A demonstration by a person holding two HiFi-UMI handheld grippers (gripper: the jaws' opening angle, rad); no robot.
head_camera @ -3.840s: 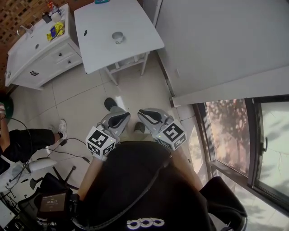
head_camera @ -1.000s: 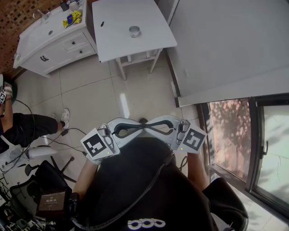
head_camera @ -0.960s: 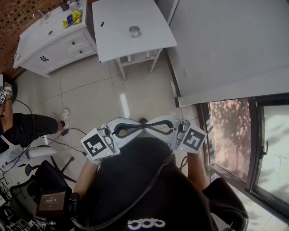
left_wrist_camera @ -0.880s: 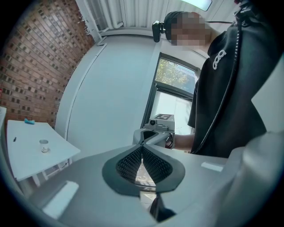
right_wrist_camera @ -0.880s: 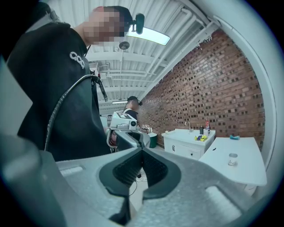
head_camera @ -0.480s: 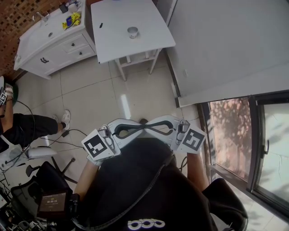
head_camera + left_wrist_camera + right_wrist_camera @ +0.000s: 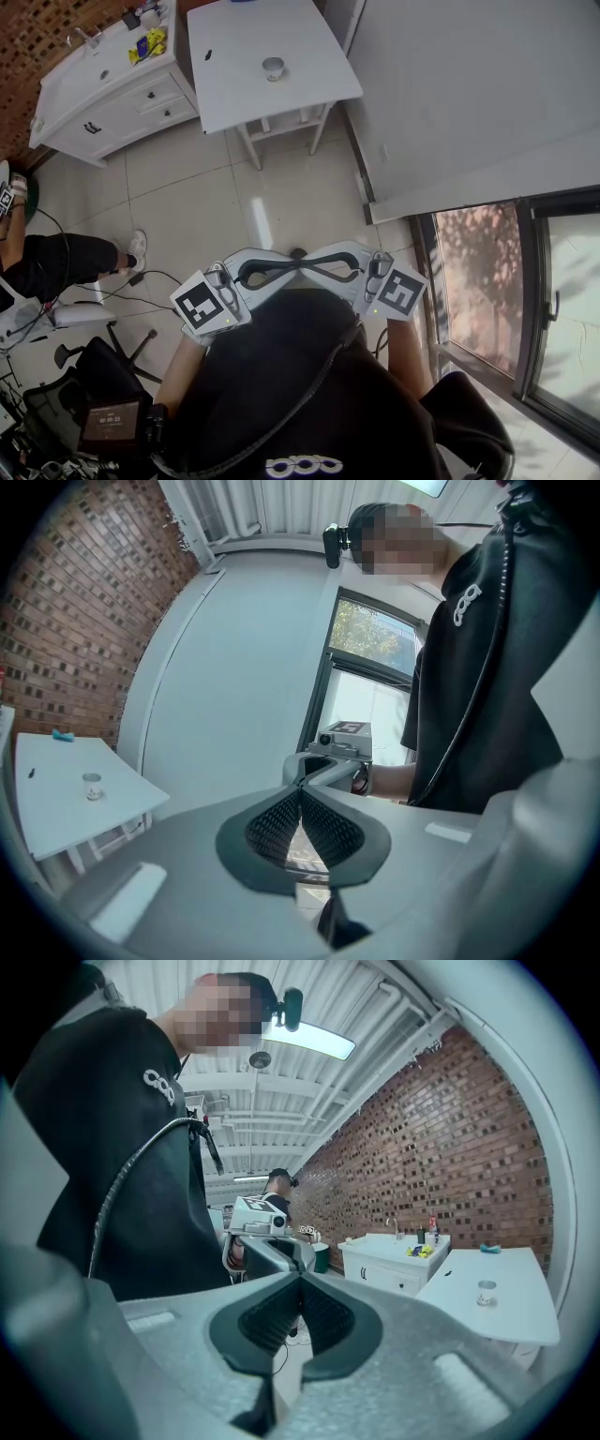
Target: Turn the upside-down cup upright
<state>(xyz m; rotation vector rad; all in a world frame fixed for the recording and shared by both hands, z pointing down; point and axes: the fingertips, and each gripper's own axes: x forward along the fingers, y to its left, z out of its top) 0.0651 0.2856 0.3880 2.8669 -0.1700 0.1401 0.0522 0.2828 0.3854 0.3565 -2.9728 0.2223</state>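
Distance is what strikes me first from the head view: the cup (image 7: 273, 67) sits alone near the middle of the white tabletop (image 7: 230, 42), well apart from the person, with bare tiled floor (image 7: 187, 206) between them. The left claw (image 7: 287, 268) and the right claw (image 7: 315, 266) are held close to the chest, tips turned toward each other and nearly touching. In the left gripper view the jaws are pressed together with nothing between them, and the cup (image 7: 91, 786) shows as a small speck far off on the tabletop. The right gripper view tells the same story: jaws closed on nothing, the cup (image 7: 486, 1292) standing small and pale beyond them. It is too small in every view for me to say which end is up. I'd judge it a light, stiff little thing with a smooth wall, apt to skate across that slick tabletop if nudged. A claw opened wide, then closed squarely across the side wall about halfway up, looks to me the safest hold, leaving room to roll the wrist and set it down on its base.
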